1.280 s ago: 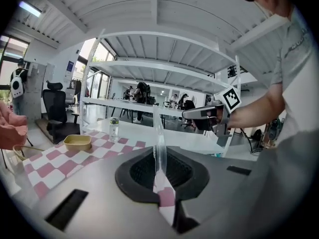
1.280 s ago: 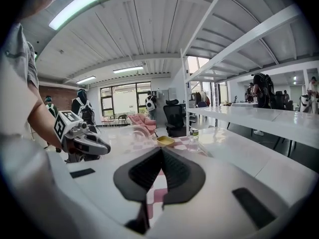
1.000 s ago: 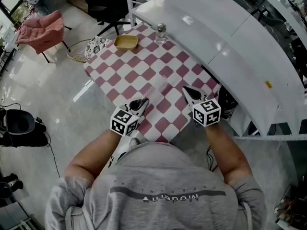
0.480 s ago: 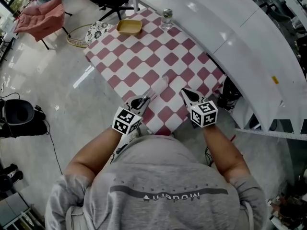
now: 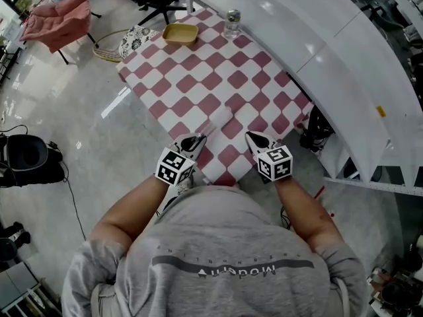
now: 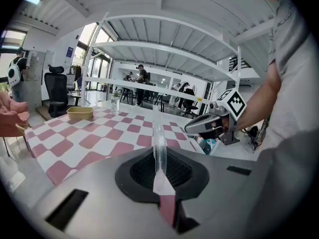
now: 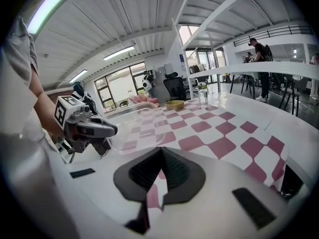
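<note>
Pinched between the ribbed black fingers of the left gripper (image 5: pixel 195 140): the thin rim of a clear plastic tray (image 5: pixel 218 119), seen edge-on in the left gripper view as a narrow glassy strip standing upright. Shallow, rounded at the corners and see-through, with the red squares showing through its floor in the right gripper view. Placed over the near part of the tabletop (image 5: pixel 198 78), between the two grippers; resting or lifted, not possible to tell.

Right gripper (image 5: pixel 254 138) just to the right of the tray and apart from it, fingers pressed together into a closed wedge with nothing between them.

Tabletop covered in a smooth red-and-white checked sheet, set cornerwise to the person, its near edge directly under both grippers. At the far corner, well apart from the tray, a shallow yellow bowl (image 5: pixel 180 35) with rounded corners, and near it a small clear bottle (image 5: pixel 232 23). Wide open checked surface between those two and the tray.

Along the right side, close beside the tabletop, a glossy white shelf (image 5: pixel 330 51) with slim white posts. To the left, shiny pale floor (image 5: pixel 79 131), then a patterned basket (image 5: pixel 124 45) and a pink chair (image 5: pixel 56 20) farther out.
</note>
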